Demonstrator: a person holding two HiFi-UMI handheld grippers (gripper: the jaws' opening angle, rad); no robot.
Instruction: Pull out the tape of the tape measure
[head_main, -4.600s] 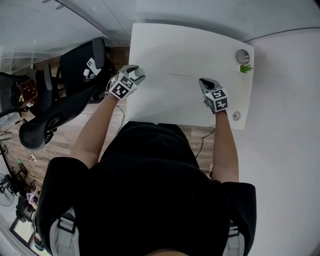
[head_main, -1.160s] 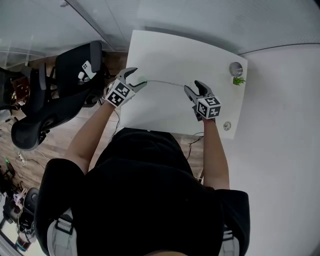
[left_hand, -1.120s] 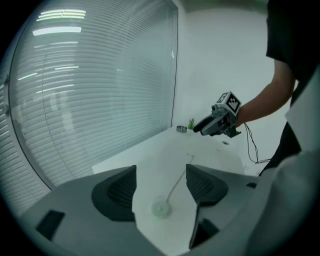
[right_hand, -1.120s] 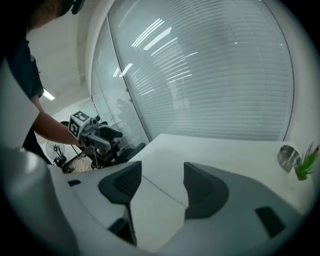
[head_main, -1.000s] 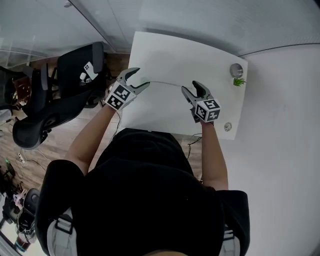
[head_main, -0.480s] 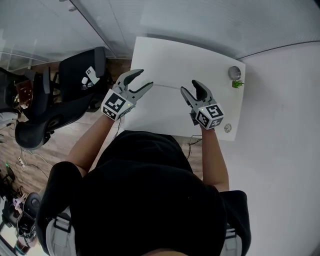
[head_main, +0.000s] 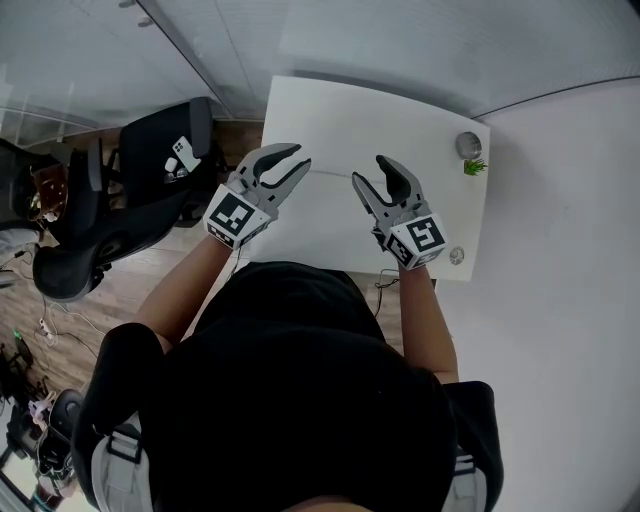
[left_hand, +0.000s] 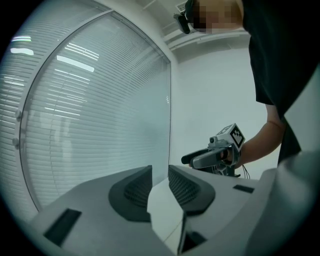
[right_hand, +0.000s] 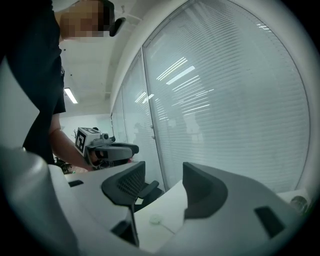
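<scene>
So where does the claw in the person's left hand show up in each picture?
Head view: the left claw is left of centre, over the left side of the white table.
Left gripper view: its own grey jaws fill the bottom, slightly apart with nothing between them; they have just been closing.
Right gripper view: middle left, seen side-on, pointing right.
Shared landmark: the white table, visible in all three.

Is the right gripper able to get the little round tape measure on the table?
Probably yes. The right gripper hangs above the white table, jaws apart though they have just been closing somewhat, with nothing between them. No object lies between it and the tape measure, so it only needs to come down.
</scene>
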